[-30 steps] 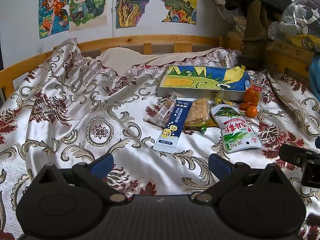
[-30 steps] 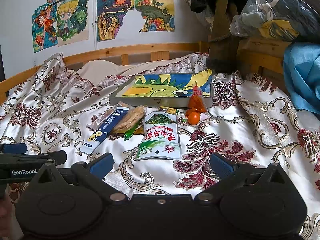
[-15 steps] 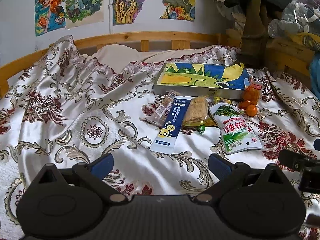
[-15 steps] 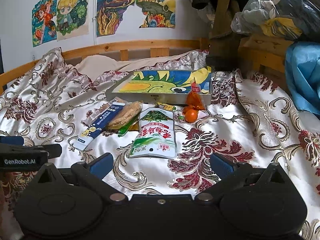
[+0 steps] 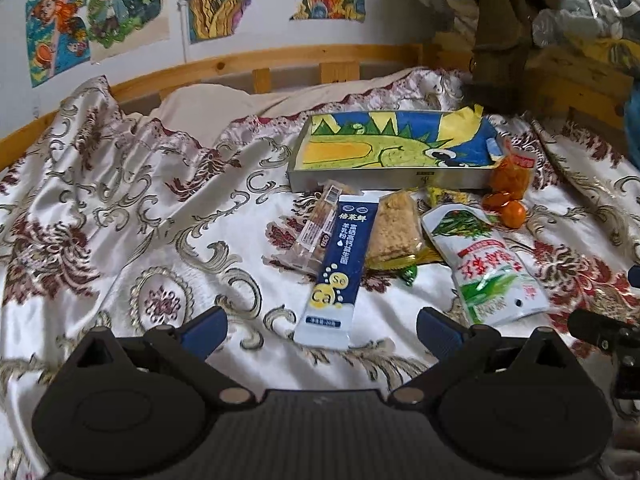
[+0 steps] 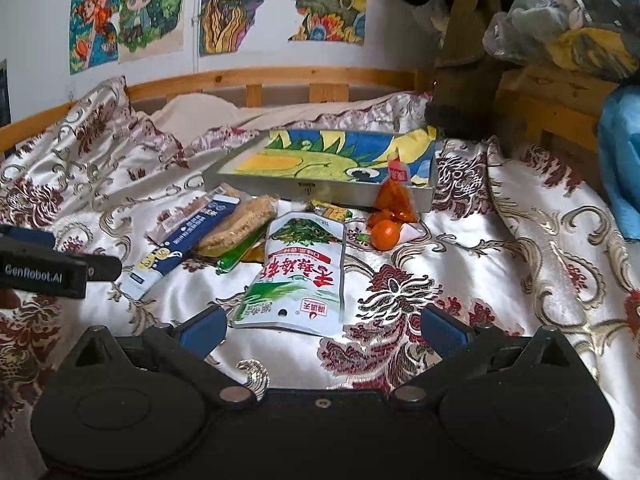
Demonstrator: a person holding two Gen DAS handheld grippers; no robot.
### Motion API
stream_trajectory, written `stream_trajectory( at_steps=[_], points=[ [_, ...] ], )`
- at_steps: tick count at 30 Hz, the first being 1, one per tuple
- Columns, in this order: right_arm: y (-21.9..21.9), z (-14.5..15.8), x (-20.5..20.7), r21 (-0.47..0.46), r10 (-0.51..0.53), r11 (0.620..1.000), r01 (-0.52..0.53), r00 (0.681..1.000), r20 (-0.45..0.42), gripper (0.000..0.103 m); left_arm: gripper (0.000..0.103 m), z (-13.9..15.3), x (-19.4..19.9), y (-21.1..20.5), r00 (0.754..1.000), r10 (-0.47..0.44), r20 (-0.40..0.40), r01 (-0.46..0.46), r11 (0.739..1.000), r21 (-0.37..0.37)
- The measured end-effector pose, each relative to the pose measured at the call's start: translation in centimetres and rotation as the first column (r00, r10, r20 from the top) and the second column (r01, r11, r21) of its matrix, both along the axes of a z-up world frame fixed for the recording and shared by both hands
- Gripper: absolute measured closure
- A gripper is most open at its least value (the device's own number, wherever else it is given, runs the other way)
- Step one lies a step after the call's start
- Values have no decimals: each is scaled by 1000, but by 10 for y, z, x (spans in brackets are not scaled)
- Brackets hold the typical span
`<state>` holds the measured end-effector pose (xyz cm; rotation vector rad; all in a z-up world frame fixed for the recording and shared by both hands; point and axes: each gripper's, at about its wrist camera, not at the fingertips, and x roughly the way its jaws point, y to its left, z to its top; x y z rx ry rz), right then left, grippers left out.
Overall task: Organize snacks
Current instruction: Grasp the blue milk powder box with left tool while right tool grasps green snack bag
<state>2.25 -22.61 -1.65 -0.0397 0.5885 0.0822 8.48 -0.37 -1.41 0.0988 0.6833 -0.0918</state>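
Several snacks lie on the bedspread in front of a shallow grey box (image 5: pixel 360 179) lined with a dinosaur drawing. A blue and white sachet (image 5: pixel 340 264) lies just ahead of my left gripper (image 5: pixel 320 330), which is open and empty. Beside it are a clear-wrapped bar (image 5: pixel 318 228) and a cracker pack (image 5: pixel 394 226). A white and green pouch (image 6: pixel 298 276) lies right before my right gripper (image 6: pixel 322 330), also open and empty. An orange packet (image 6: pixel 394 198) and a small orange (image 6: pixel 385 235) rest by the box's (image 6: pixel 256 184) right front corner.
A wooden bed rail (image 5: pixel 256 60) and a wall with posters run behind. Dark clothes and bagged items (image 6: pixel 560 28) pile up on the right. A blue cloth (image 6: pixel 622 160) hangs at the right edge. The other gripper's black body (image 6: pixel 44 272) shows at the left of the right wrist view.
Both grippers have moved forward, closer to the snacks. The sachet and the pouch now lie nearer their fingertips. Nothing has been picked up.
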Motion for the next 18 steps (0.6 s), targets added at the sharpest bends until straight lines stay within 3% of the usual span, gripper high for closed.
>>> stream_trajectory(
  at_steps=[12, 18],
  points=[
    [15, -14, 75, -56, 106, 993, -107, 994, -12, 1, 0, -23, 74, -6, 991, -60, -116, 61, 998, 2],
    [16, -32, 107, -19, 92, 995, -95, 991, -101, 1, 0, -30, 99, -4, 984, -62, -167, 62, 998, -7]
  ],
)
